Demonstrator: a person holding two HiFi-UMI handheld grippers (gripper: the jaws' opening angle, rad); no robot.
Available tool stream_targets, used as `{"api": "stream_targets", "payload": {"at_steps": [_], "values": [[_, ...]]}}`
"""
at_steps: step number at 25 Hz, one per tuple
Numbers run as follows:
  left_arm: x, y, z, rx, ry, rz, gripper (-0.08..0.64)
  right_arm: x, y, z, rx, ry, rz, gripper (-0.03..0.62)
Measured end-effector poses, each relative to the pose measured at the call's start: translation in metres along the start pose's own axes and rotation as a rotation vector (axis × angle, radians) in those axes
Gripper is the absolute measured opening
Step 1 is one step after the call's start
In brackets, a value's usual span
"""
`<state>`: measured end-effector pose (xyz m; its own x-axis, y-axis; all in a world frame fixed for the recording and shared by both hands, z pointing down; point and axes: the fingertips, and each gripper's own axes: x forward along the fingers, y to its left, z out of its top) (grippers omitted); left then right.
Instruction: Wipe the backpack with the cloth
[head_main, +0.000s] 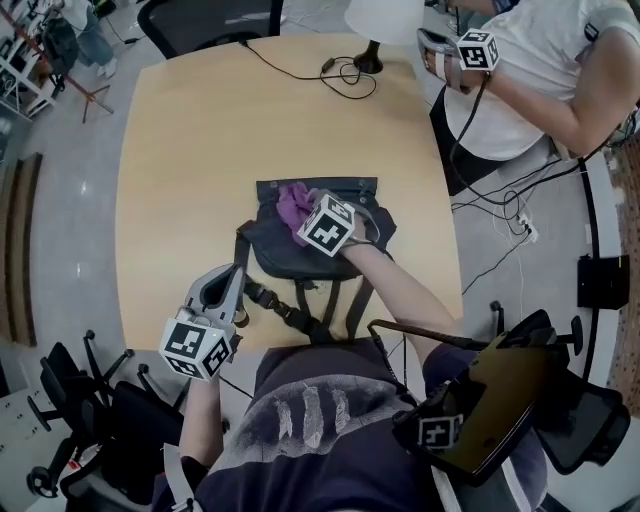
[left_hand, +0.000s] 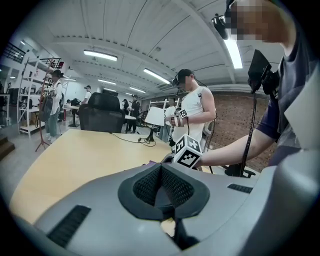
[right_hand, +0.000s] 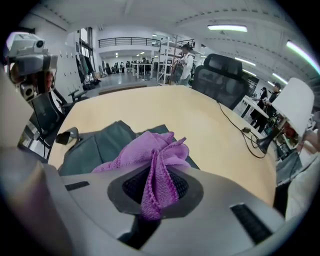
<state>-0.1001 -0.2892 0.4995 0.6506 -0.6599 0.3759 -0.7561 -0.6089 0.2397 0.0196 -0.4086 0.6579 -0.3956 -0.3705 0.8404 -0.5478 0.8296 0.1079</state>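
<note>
Right gripper (right_hand: 159, 195): clenched on the purple cloth (right_hand: 150, 152). One fold is pinched between the pads and the rest is bunched out in front. The gripper sits over the upper part of the backpack (head_main: 300, 255). The cloth is on the dark fabric or just above it; can't confirm contact.

Left gripper (left_hand: 162, 190): jaws together, nothing in them. It's off the backpack's near-left side, just beside a strap (head_main: 270, 300), not gripping it.

The backpack lies flat in the middle of the desk by the near edge, with its straps trailing over that edge toward the operator.

Step, my read: a wiping stroke on the upper panel, either at its start or mid-pass. Most of the panel looks left to cover.

The next move needs:
- the clamp held on the cloth
- the cloth pressed flatter onto the fabric
- a drag across the panel toward a side edge

Risk: the bag is soft and unpinned, so it may bunch or slide with the stroke. The left gripper is well placed to pin the near-left corner.

Desk (head_main: 190, 150): light wood, rounded corners. At the far edge there's a lamp (head_main: 380, 25) with a white shade and a black cable (head_main: 320, 72) looped beside it. An office chair (head_main: 205, 20) stands beyond that edge. A second person (head_main: 545, 70) at the far-right corner holds their own gripper.

Room: open lab with strip lights, shelving and a brick wall.
</note>
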Motion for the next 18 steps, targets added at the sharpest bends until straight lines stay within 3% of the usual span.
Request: {"api": "stream_targets", "payload": {"at_steps": [6,18], "values": [[0.011,-0.015,0.005,0.018,0.010,-0.019,0.006,-0.022,-0.047,-0.056,0.087,0.044,-0.048,0.032],[0.026,-0.036,0.013,0.039,0.009,-0.066,0.006,-0.058,-0.122,-0.126,0.061,0.212,-0.181,0.032]]}}
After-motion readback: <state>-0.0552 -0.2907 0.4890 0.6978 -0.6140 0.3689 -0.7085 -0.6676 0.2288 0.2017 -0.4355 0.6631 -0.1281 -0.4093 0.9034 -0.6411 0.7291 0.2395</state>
